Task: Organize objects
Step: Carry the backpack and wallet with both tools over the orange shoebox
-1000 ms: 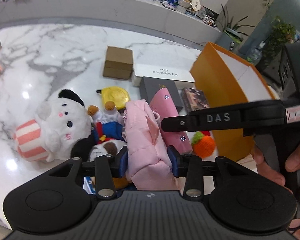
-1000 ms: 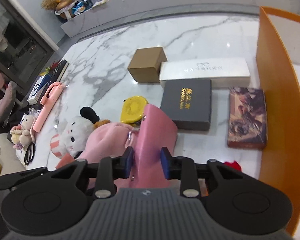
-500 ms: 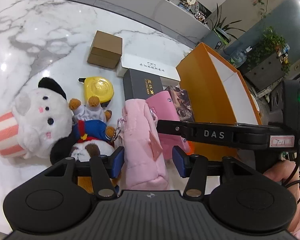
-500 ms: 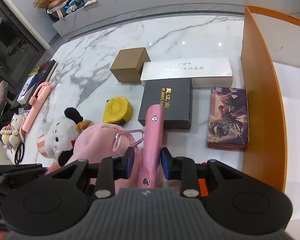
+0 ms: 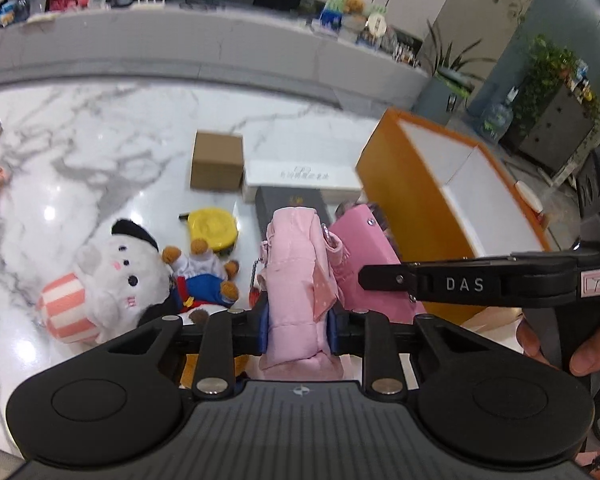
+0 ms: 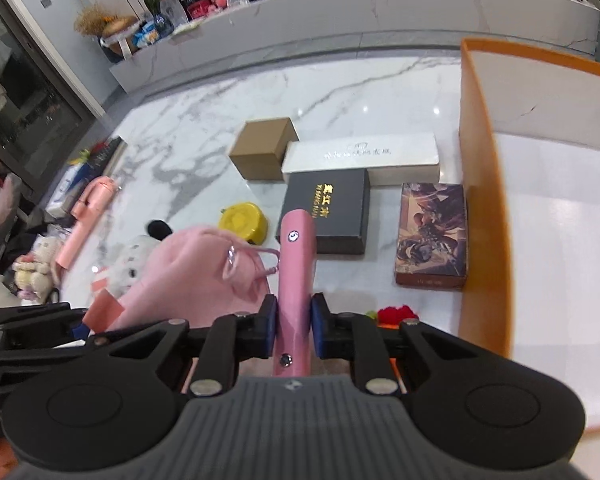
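A pale pink padded pouch (image 5: 296, 280) sits upright between the blue pads of my left gripper (image 5: 298, 330), whose jaws are closing tight on its sides. Its clip ring (image 6: 230, 264) shows in the right wrist view, where the pouch (image 6: 196, 276) bulges at the left. Right beside it stands a darker pink case (image 5: 364, 256) with metal studs. My right gripper (image 6: 294, 330) is closing on that pink case (image 6: 296, 264), pads pressed on its thin edge. An open orange box (image 6: 484, 200) with a white inside stands to the right, also in the left wrist view (image 5: 440, 208).
On the marble top lie a white plush (image 5: 112, 276), a small bear (image 5: 204, 276), a yellow round case (image 5: 214, 228), a brown carton (image 5: 218, 160), a long white box (image 5: 300, 176), a black box (image 6: 328, 208) and a picture box (image 6: 432, 232). A pink bottle (image 6: 88, 216) lies far left.
The left jaws stood wide around the pouch half a second ago and have closed on it again. The right jaws have tightened on the pink case. Both grippers have risen a little.
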`<state>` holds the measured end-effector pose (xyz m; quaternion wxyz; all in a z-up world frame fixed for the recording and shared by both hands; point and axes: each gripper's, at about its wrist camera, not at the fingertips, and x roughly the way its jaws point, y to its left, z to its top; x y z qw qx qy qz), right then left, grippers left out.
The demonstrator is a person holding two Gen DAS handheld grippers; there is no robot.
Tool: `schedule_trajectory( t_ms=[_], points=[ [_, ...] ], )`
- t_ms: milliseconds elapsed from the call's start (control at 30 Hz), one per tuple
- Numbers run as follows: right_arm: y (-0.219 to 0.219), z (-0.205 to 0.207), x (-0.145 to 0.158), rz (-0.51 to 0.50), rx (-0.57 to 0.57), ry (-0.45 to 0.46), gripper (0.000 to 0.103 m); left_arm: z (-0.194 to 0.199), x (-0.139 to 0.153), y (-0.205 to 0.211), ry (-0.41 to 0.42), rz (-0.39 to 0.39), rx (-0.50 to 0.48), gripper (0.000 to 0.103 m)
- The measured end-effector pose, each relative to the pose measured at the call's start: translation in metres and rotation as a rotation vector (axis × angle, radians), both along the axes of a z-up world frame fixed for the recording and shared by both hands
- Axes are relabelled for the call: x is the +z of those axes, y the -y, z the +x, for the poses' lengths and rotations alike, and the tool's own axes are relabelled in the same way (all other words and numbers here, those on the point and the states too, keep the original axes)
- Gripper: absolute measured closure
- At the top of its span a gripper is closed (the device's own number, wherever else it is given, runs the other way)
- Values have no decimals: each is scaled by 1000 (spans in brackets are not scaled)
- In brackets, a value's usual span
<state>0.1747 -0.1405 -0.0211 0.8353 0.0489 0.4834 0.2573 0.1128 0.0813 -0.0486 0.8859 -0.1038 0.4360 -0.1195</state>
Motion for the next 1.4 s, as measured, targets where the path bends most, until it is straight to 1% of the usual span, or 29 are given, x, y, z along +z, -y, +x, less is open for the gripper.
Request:
schedule_trajectory(
  t_ms=[133,267,433,500,567,633,700,767,833,900,1000,1033,1133,1233,1267,1333,1400],
  points=[
    [18,-19,24,33,-25,57,84,-14,25,12,74,13,10,73],
    [44,-40,54,92,-49,122,84,-20,50,34,152,-19,-21,73],
    [90,-56,92,113,-129,234,84,-6,73,78,226,-65,-82,73],
    [111,-57,102,118,-169,260,84,5,76,99,242,-74,-103,74],
    [133,-55,106,114,-216,270,84,16,73,121,253,-60,-130,74],
    [152,-47,102,100,-265,262,84,28,66,145,256,-19,-152,73],
    [167,-38,92,84,-303,236,84,38,55,168,247,47,-171,74],
    [176,-27,78,70,-331,203,84,49,40,187,210,121,-181,74],
    [181,-18,64,57,-349,171,84,58,24,200,166,164,-206,74],
    [183,-11,50,60,-354,139,85,59,15,208,162,217,-221,74],
    [186,1,31,76,-352,88,85,61,6,221,139,268,-248,74],
    [190,-2,24,83,-349,76,85,59,2,225,133,284,-253,74],
    [190,1,11,89,-344,45,84,59,-8,237,104,317,-263,74],
    [189,5,4,86,-334,20,84,59,-19,240,73,342,-263,74],
    [189,5,0,88,-333,11,84,57,-20,240,78,350,-270,73],
    [189,9,-6,84,-327,10,84,55,-21,245,87,391,-277,73],
    [186,10,-8,70,-318,15,84,55,-23,248,78,407,-283,72]
  ],
)
